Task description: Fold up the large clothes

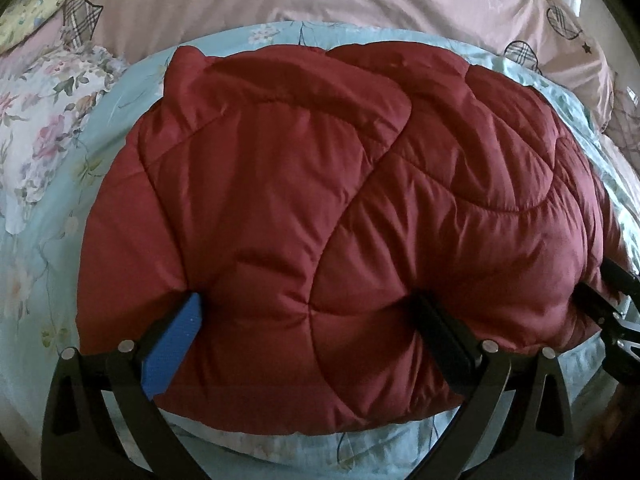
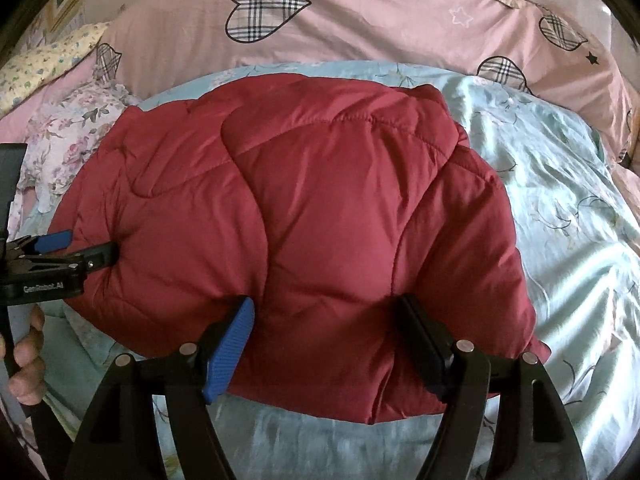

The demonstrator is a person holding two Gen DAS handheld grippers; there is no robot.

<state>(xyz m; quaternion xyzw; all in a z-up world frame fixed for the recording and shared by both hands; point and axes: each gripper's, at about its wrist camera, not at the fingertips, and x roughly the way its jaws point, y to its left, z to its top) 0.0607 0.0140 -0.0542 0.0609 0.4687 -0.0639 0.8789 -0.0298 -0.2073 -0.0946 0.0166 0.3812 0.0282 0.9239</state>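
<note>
Big puffy red quilted jacket (image 1: 320,208) lying folded into a thick bundle on the bed, right on the pale blue floral sheet (image 1: 52,264), near edge toward the cameras. Left tongs (image 1: 308,312) spread wide, blue pad (image 1: 172,344) on one side and black pad (image 1: 444,344) on the other, both pressed into the near edge of the jacket with a fat wad of padding bulging between them — no tight pinch, more of a wide straddle. Same story from the right wrist view: right tongs (image 2: 328,320) gaping wide, blue finger (image 2: 232,352) and black finger (image 2: 424,348) dug into the jacket's near hem, fabric puckering around each. Left tongs also visible at the left edge of that view, poking into the jacket's side, with a hand (image 2: 28,356) wrapped around the handle below. Right tongs peeking in at the far right of the left wrist view, touching the jacket's edge. Behind the jacket, a pink duvet (image 2: 360,28) with plaid hearts bunched up, plus a white flowery pillow (image 1: 44,132) off to the left, just beside the jacket's far corner — and a yellowish floral cushion (image 2: 44,64) further back.
</note>
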